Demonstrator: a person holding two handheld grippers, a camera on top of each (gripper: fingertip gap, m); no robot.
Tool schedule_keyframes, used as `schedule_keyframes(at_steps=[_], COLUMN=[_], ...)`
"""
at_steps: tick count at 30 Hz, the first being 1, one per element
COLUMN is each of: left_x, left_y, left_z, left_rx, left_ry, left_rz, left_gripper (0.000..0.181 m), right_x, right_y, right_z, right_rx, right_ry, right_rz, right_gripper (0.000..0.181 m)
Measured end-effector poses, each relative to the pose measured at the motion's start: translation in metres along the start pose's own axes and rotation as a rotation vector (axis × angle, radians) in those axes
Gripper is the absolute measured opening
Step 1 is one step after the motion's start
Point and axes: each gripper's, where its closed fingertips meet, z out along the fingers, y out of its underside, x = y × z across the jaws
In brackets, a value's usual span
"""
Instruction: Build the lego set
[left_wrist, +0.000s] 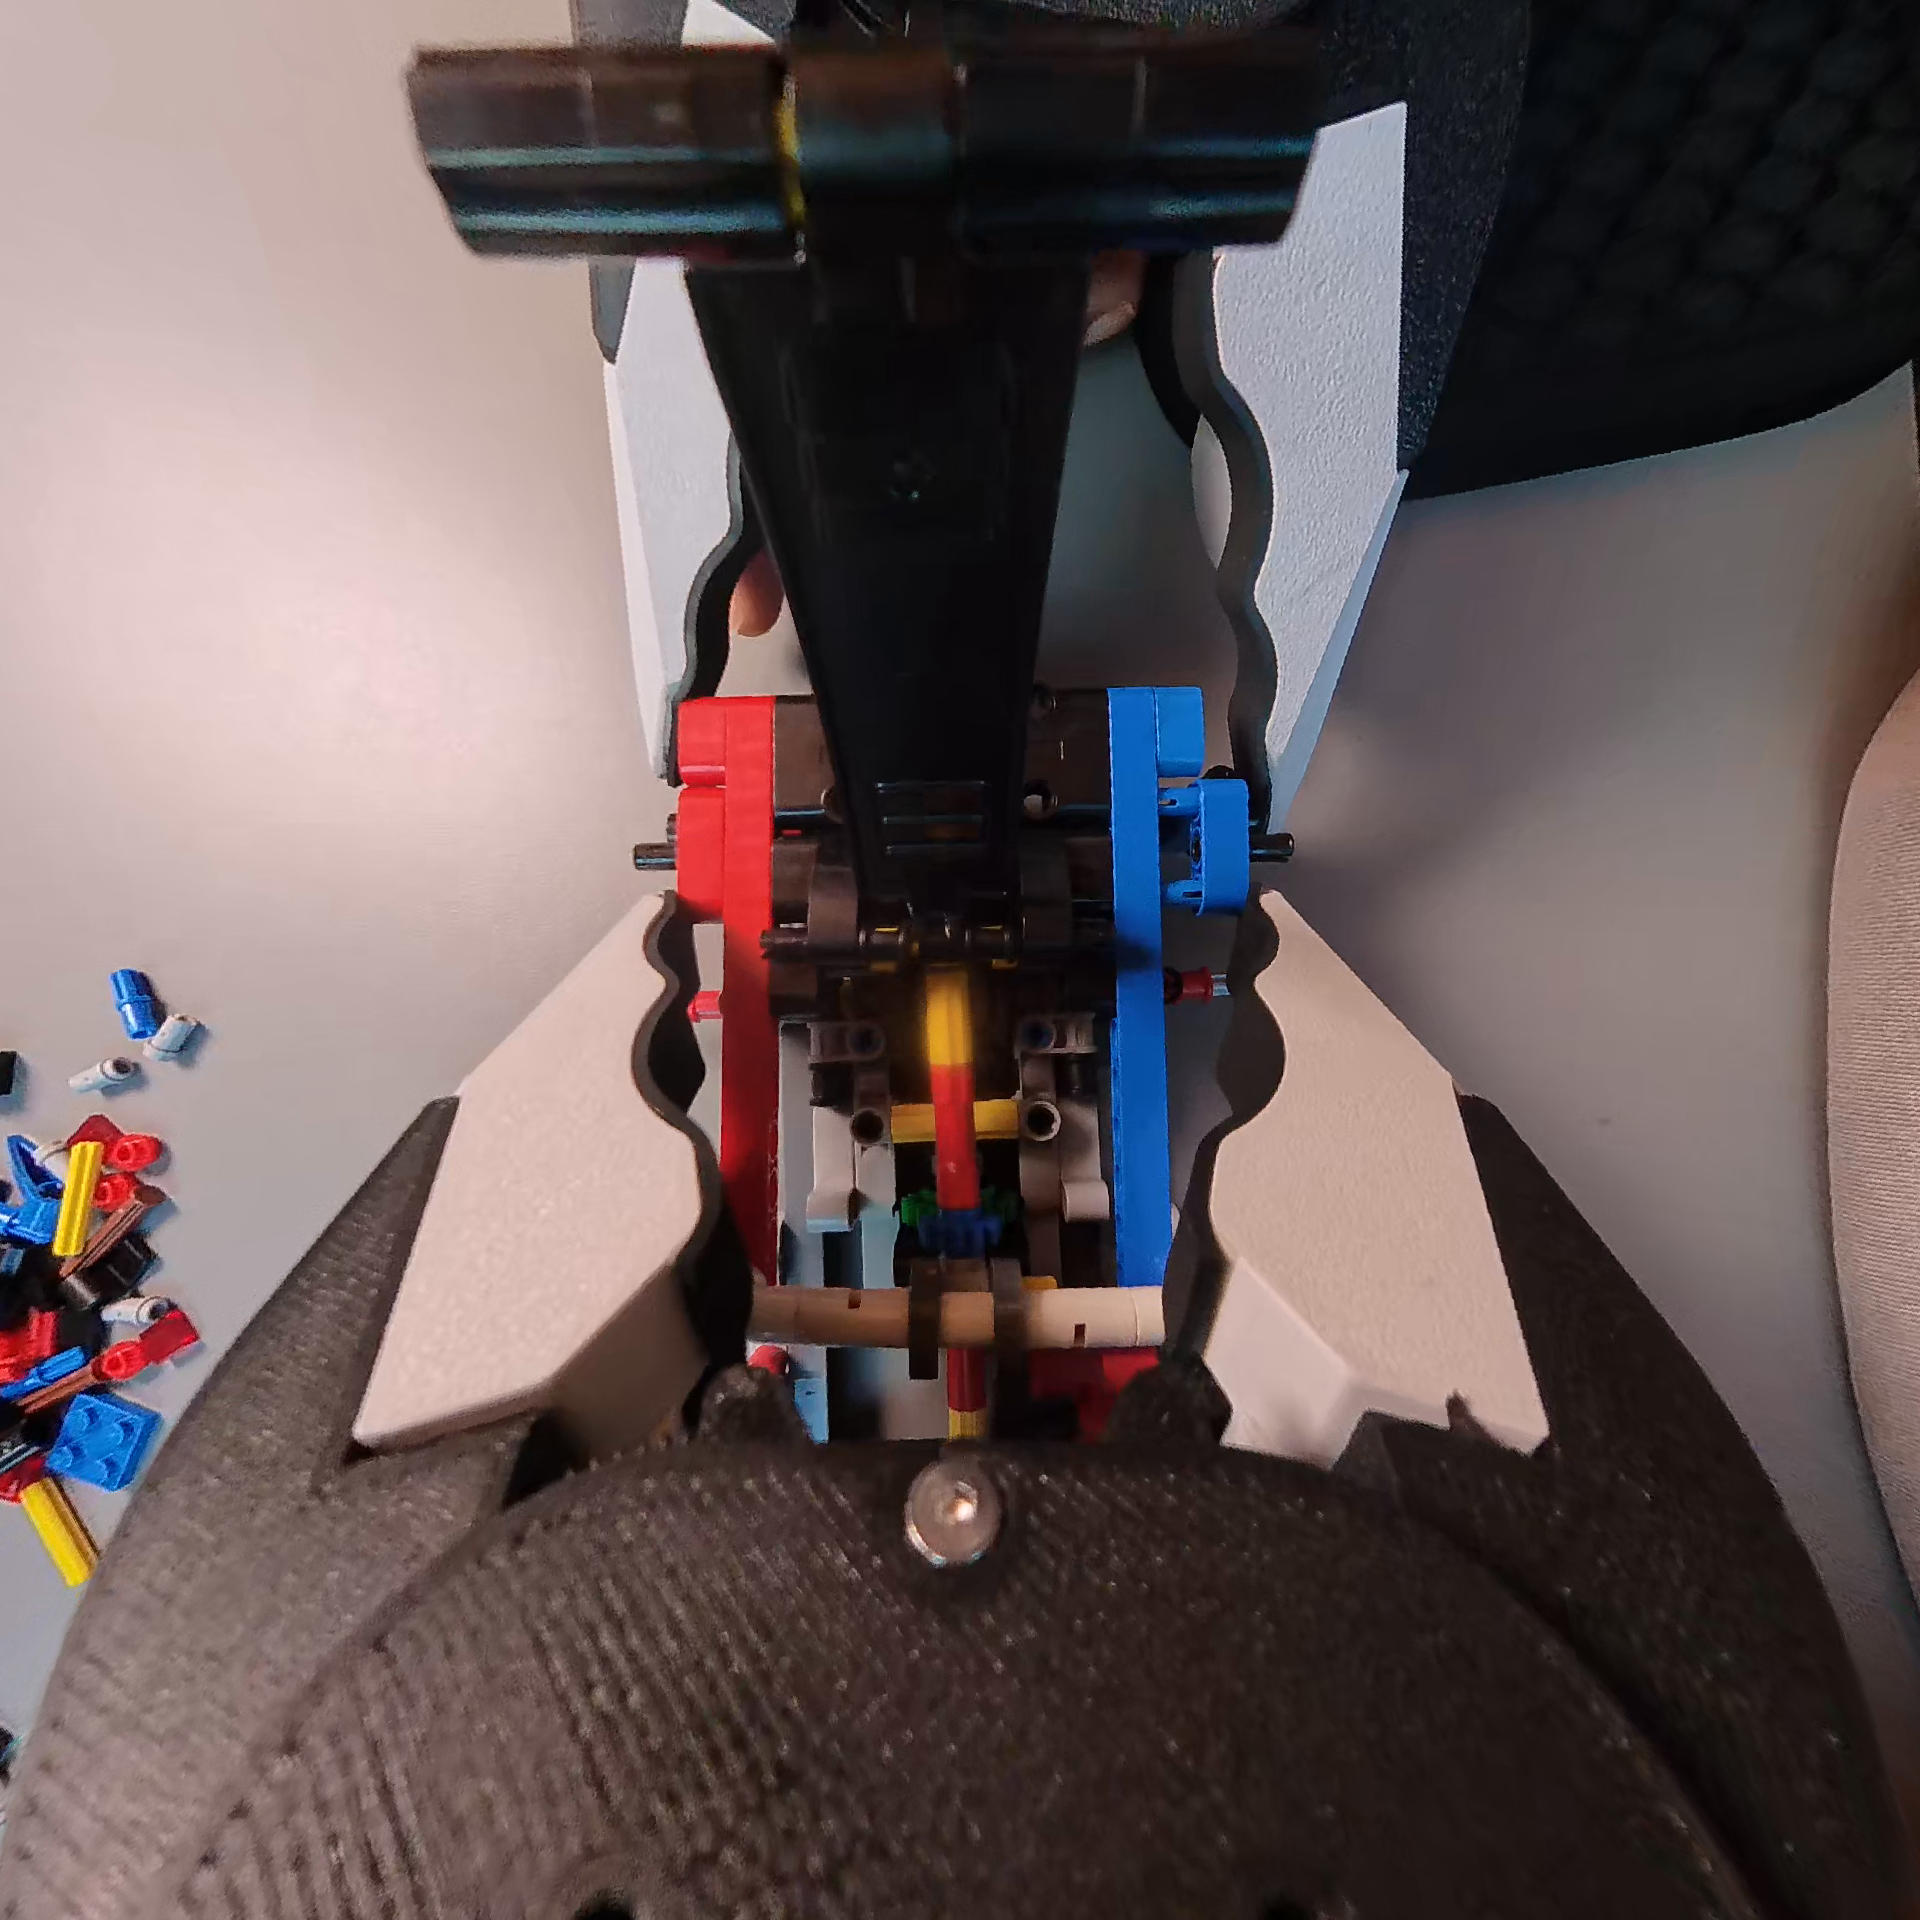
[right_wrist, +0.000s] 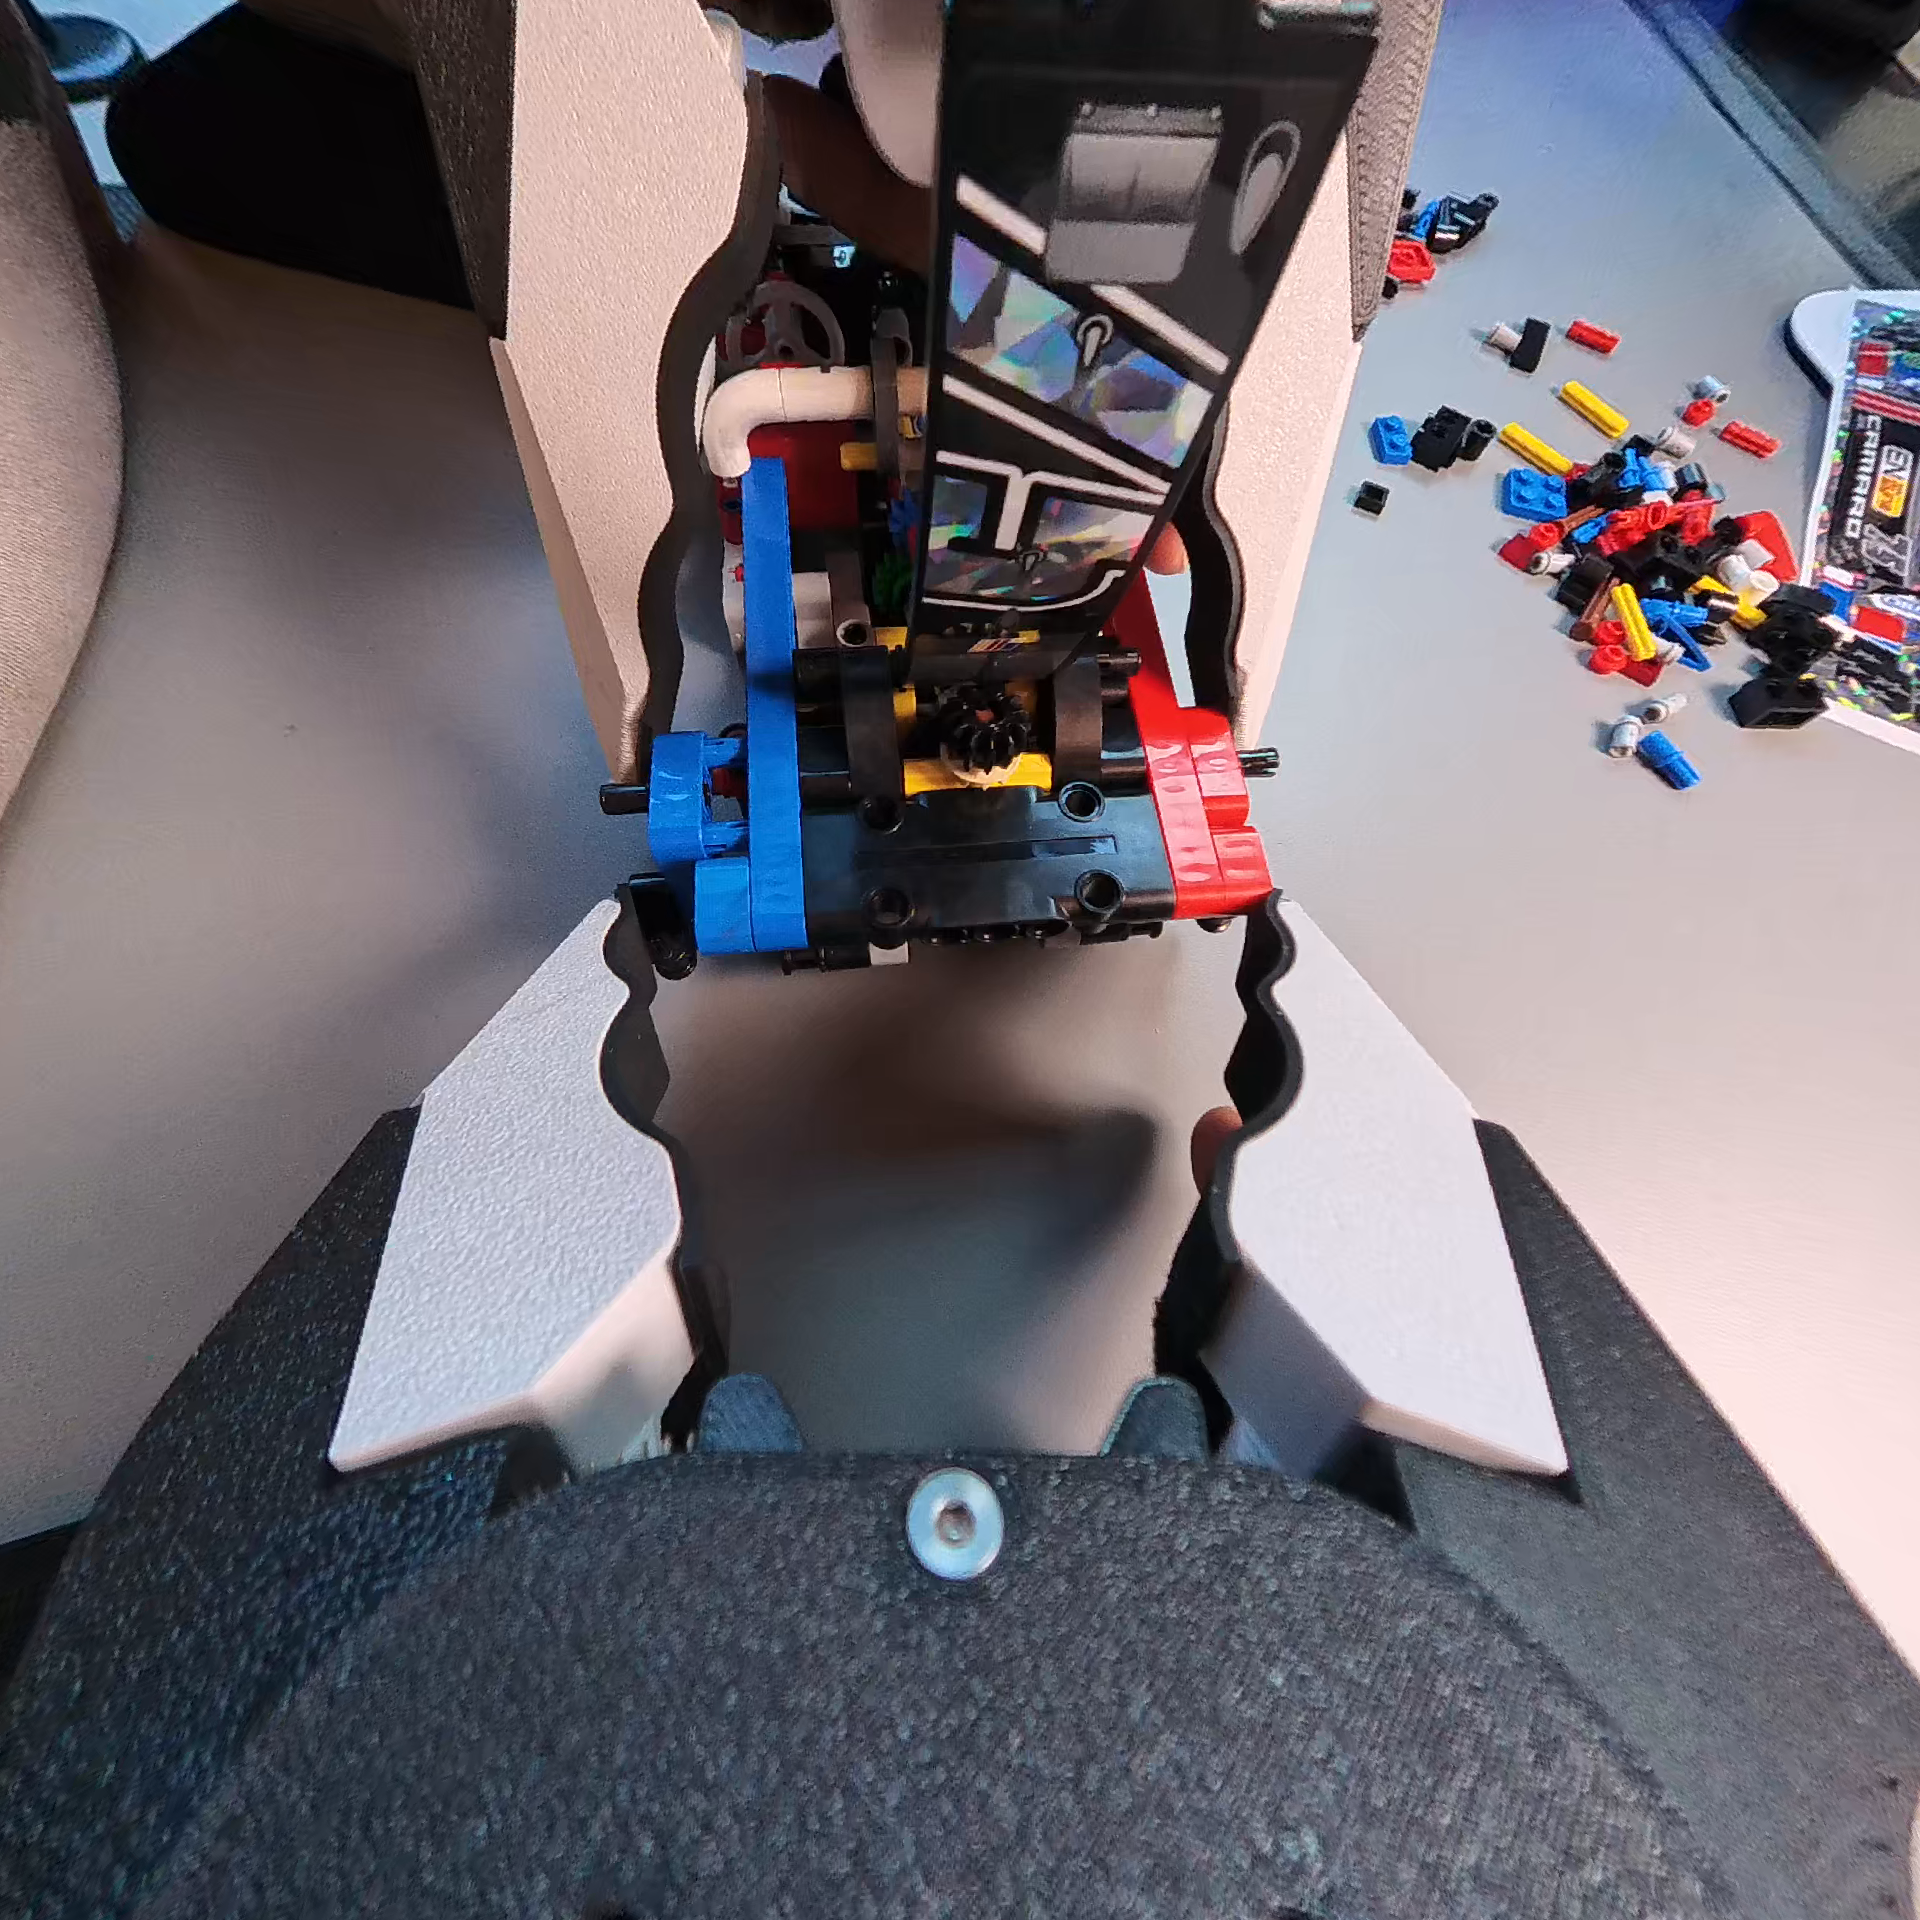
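The left gripper (left_wrist: 956, 1091) points toward 12 o'clock, its jaws clamped on the Lego chassis (left_wrist: 935, 1039), red beam at 9 o'clock, blue beam at 3. The right gripper (right_wrist: 945, 925) faces it, jaws spread, tips just beside the chassis end. A black stickered panel (right_wrist: 1081, 395) rises from the model. Loose bricks (right_wrist: 1662, 561) lie on the table (right_wrist: 1558, 1039) at 2 o'clock.

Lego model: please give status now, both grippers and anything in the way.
Left gripper shut on lego model. Right gripper open, just short of it. Black panel raised. Loose pieces aside on table; nothing blocking.
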Motion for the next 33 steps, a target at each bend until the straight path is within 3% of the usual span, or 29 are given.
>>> schedule_keyframes(at_steps=[9,11,14,18,20,23,33], left_x=[0.003,0.004,0.003,0.003,0.003,0.003,0.0], left_y=[-0.001,-0.002,-0.001,-0.001,-0.001,-0.001,0.002], left_z=[0.001,0.001,0.001,0.001,0.001,0.001,-0.001], left_rx=[0.02,0.018,0.025,0.025,0.025,0.025,0.02], left_ry=[0.003,0.0,0.001,0.001,0.001,0.001,-0.04], left_rz=[0.002,0.01,0.006,0.012,0.013,0.014,0.06], left_gripper=[0.103,0.103,0.103,0.103,0.103,0.103,0.1], right_x=[-0.002,-0.004,-0.009,-0.028,-0.026,-0.032,-0.031], right_y=[0.001,-0.013,-0.032,-0.031,-0.031,-0.03,-0.027], right_z=[-0.005,-0.023,-0.048,-0.034,-0.026,-0.018,-0.014], right_rx=[-0.065,-0.004,0.058,-0.061,-0.084,-0.105,-0.204], right_ry=[0.037,0.059,0.107,0.134,0.163,0.094,0.006], right_rz=[0.002,0.038,0.061,-0.031,-0.08,-0.062,-0.017], right_gripper=[0.112,0.099,0.062,0.054,0.039,0.026,0.03])
